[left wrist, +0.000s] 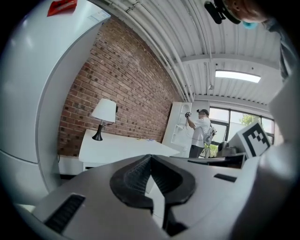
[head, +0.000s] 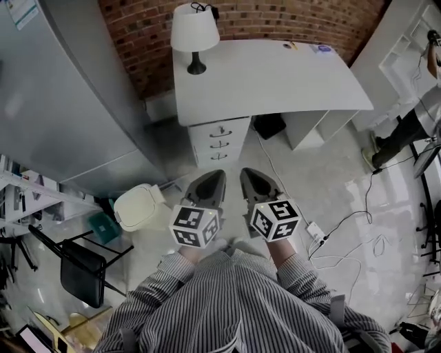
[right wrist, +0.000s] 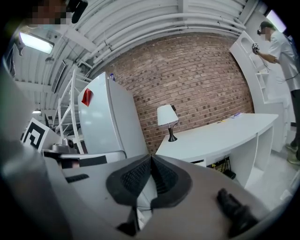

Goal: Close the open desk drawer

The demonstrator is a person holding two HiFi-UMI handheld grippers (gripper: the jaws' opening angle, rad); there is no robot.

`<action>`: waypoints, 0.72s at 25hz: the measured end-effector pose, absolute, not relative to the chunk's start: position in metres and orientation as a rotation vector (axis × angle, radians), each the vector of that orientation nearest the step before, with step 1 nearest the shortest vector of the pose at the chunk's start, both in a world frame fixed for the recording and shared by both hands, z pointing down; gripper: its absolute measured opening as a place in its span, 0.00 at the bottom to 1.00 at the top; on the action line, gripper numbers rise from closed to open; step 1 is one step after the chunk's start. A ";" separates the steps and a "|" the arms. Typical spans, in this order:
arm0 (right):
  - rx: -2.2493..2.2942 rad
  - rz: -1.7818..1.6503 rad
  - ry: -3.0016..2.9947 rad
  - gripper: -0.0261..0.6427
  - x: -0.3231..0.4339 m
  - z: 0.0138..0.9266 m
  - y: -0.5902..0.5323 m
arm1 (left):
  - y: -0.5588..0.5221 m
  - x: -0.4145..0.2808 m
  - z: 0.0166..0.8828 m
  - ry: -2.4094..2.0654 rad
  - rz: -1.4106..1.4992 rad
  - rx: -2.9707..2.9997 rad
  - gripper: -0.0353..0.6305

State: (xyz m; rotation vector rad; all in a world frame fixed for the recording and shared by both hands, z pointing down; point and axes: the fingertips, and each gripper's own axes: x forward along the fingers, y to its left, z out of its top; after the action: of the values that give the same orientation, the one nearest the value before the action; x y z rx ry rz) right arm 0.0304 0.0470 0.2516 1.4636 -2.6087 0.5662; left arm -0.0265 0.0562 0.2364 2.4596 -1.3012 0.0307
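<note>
Left gripper (head: pixel 213 176) and right gripper (head: pixel 249 174), jaws pinched together, empty, well short of desk drawers (head: pixel 220 141); approach and push remain.

Office: desk (head: pixel 269 76), lamp (head: pixel 194 31), shelving (head: pixel 27 189)

White desk (head: pixel 275 76), red brick wall (head: pixel 275 17) — striped shirt (head: pixel 234 310) (grey-white).

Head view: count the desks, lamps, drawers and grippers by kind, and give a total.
Desk: 1
Lamp: 1
Drawers: 3
Grippers: 2, left gripper and right gripper
Total: 7
</note>
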 end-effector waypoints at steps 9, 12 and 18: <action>1.406 0.569 -2.671 0.06 0.047 0.230 0.069 | 0.078 0.005 0.232 -1.291 0.043 2.433 0.07; 1.380 0.572 -2.677 0.06 0.050 0.228 0.077 | 0.084 0.006 0.231 -1.316 0.065 2.421 0.07; 1.308 0.576 -2.698 0.06 0.043 0.226 0.089 | 0.095 0.006 0.227 -1.350 0.085 2.404 0.07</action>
State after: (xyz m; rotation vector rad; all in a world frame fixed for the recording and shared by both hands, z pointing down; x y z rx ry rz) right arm 0.0428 0.0890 0.2261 1.3080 -2.6982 0.5761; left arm 0.0057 0.0946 0.2268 2.4041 -1.3498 0.0855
